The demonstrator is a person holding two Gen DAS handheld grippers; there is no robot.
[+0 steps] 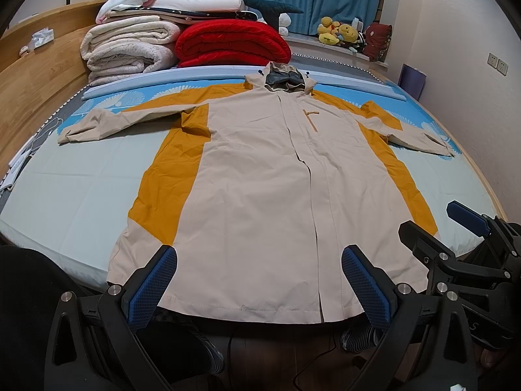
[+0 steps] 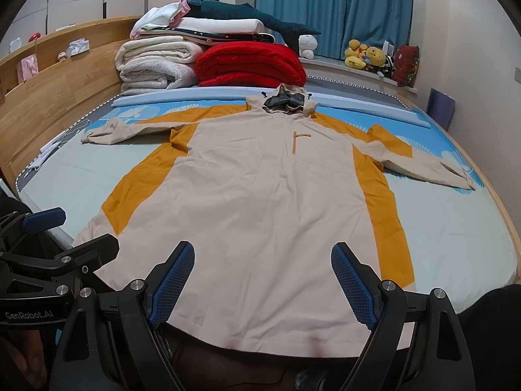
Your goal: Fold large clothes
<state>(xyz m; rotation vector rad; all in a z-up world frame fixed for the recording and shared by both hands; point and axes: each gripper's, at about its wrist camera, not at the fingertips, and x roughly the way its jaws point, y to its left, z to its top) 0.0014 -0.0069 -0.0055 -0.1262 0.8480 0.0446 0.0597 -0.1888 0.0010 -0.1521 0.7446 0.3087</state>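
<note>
A long beige and mustard hooded jacket (image 1: 260, 169) lies flat, front up, on the bed, sleeves spread out to both sides and hood at the far end; it also shows in the right wrist view (image 2: 260, 195). My left gripper (image 1: 259, 267) is open and empty, hovering over the jacket's near hem. My right gripper (image 2: 263, 260) is open and empty, also over the near hem, a little to the right. The right gripper shows at the right edge of the left wrist view (image 1: 469, 224), and the left gripper at the left edge of the right wrist view (image 2: 49, 221).
The bed (image 1: 81, 202) has a pale sheet and wooden frame. Folded blankets, a red quilt (image 1: 231, 45) and a plush shark are stacked at the far end. Plush toys (image 2: 368, 55) sit on the window sill under blue curtains. The near bed edge runs below the hem.
</note>
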